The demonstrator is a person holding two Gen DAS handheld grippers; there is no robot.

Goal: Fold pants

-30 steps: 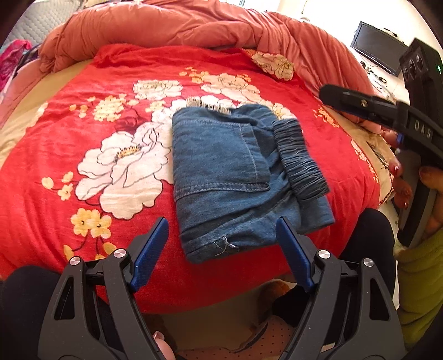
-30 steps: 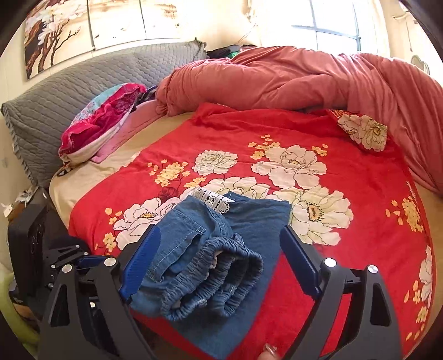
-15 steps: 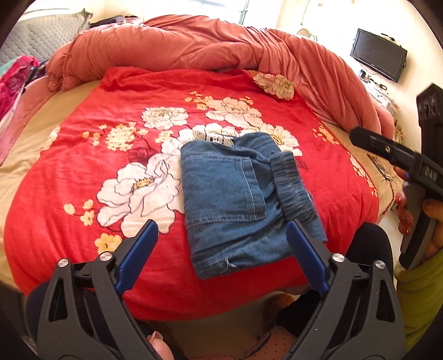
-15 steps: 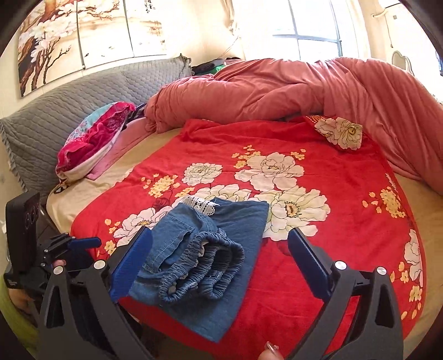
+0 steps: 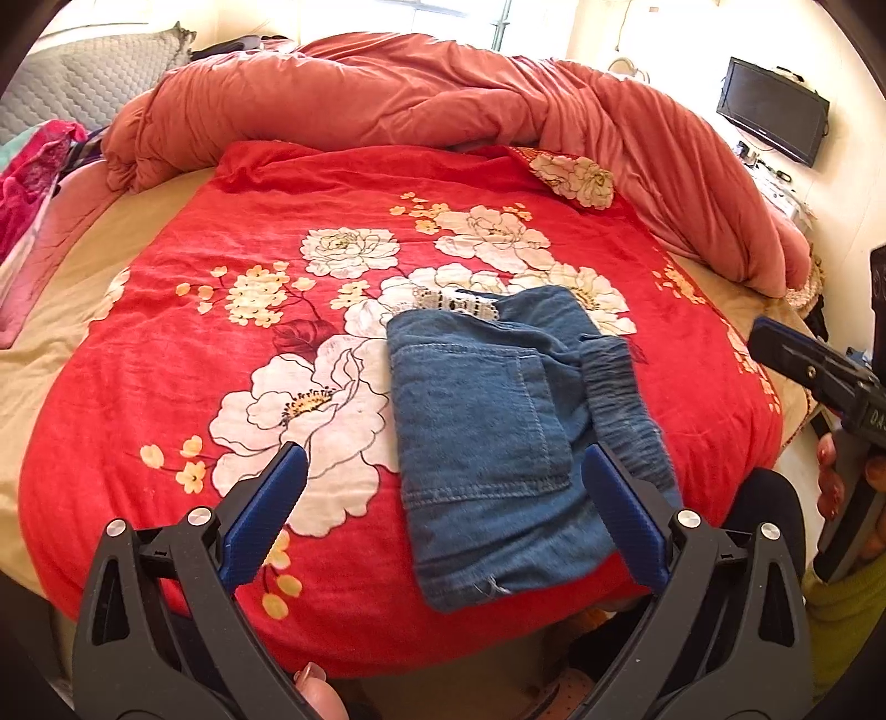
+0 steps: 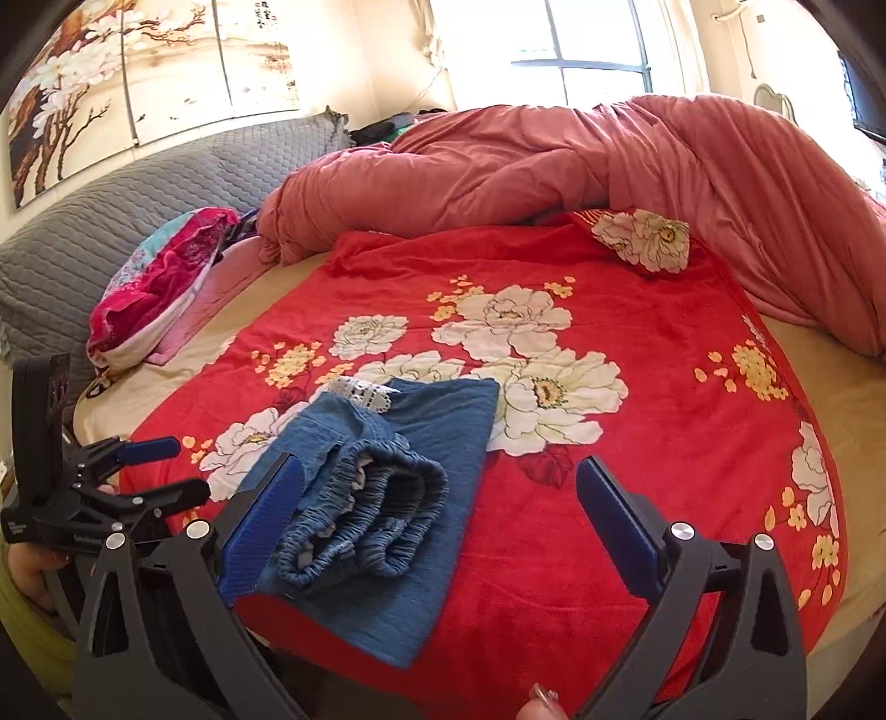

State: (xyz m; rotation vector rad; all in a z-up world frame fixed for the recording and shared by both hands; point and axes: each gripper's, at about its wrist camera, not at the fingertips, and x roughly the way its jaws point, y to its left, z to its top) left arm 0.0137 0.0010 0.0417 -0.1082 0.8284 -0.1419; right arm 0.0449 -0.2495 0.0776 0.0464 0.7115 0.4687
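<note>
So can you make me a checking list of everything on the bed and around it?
Surface: red flowered blanket spread over the bed.
Job's things: denim pants folded into a small bundle near the front edge, elastic waistband showing.
Clutter: bunched pink duvet at the back, pink cloth pile at the side.
Grippers: left claw open, empty; right claw open, empty; neither touches the pants.
Cables: nothing seen.
Surroundings: grey headboard, window, wall TV, flower painting.

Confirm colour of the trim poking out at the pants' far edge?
White lace trim; clearest in right wrist view.
</note>
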